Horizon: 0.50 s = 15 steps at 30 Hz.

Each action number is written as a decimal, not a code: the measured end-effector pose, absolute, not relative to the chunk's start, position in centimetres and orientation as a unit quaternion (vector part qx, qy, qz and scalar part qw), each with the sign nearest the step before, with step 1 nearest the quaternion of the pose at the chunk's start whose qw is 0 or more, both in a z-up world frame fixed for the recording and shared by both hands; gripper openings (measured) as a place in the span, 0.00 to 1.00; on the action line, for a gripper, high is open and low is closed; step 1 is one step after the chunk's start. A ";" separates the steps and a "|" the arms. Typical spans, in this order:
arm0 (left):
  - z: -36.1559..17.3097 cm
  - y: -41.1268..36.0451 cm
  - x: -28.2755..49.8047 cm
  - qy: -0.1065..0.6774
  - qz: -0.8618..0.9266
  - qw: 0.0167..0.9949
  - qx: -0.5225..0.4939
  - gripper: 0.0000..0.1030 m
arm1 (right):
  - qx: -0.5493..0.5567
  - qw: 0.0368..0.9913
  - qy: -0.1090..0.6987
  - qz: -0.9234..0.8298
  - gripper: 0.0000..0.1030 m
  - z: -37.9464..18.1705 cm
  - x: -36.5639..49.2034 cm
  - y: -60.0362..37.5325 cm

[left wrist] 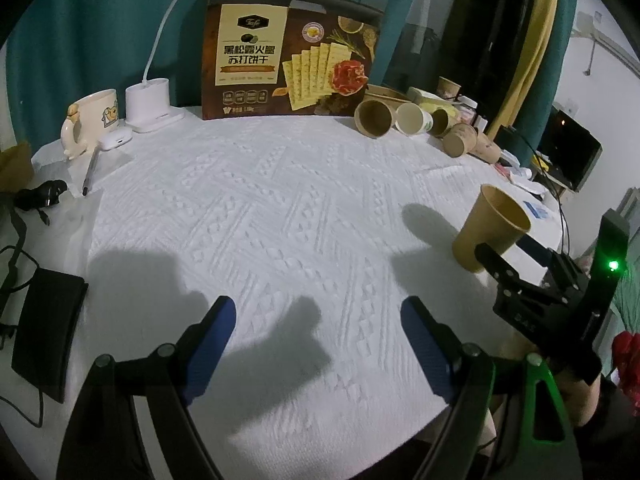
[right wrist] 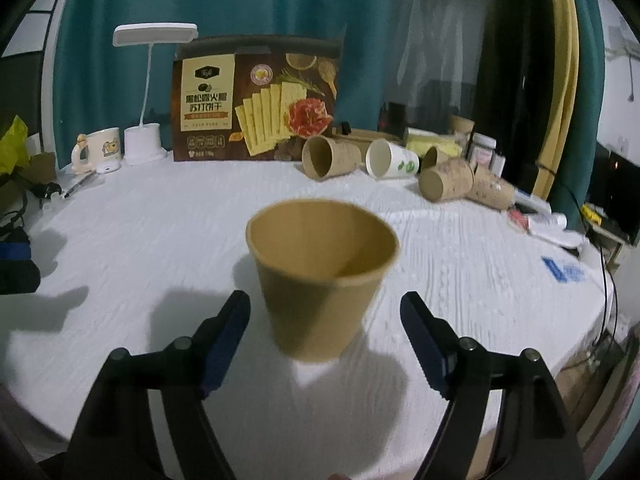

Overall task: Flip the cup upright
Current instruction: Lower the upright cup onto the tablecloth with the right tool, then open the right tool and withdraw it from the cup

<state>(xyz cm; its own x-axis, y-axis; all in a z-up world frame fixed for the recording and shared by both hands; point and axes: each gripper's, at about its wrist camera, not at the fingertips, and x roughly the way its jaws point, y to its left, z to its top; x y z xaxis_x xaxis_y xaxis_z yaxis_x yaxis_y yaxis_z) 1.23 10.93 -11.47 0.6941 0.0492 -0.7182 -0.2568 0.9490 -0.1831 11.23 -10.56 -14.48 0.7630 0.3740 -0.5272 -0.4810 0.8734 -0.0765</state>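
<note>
Right wrist view: a worktop (right wrist: 160,240) covered in white textured cloth fills the scene, with teal curtains behind it. At the far edge stands a brown cracker box (right wrist: 256,108), upright, its printed face toward the camera. Left of the box is a white desk lamp (right wrist: 146,136), and left of that a cream mug (right wrist: 102,150) with a figurine handle; what the mug holds cannot be seen. Right of the box, a cluster of paper cups (right wrist: 400,164) lies on its side, open mouths toward the camera, interiors showing nothing inside. The brown paper cup (right wrist: 320,280) stands upright on the near middle of the worktop, mouth up, interior bare. The right gripper (right wrist: 324,320) has its jaws apart on either side of the cup's lower wall, with cloth visible between each finger and the cup.

Left wrist view: the same cup (left wrist: 490,228) appears at the right, upright, with the right gripper (left wrist: 516,264) just beside its base. The left gripper (left wrist: 316,344) hovers over bare cloth near the front edge, jaws wide apart, holding nothing. A black flat case (left wrist: 48,332) lies at the near left.
</note>
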 end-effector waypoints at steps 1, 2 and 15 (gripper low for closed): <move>-11.6 10.8 1.1 0.383 0.082 0.910 -0.133 0.82 | -0.097 0.932 0.263 0.230 0.73 -14.6 10.9 -11.0; -11.6 10.6 1.0 0.384 0.080 0.910 -0.131 0.82 | -0.090 0.931 0.270 0.230 0.73 -14.7 10.7 -11.3; -10.5 6.1 -0.6 0.370 0.027 0.925 -0.084 0.82 | -0.029 0.926 0.321 0.195 0.73 -13.1 6.6 -17.4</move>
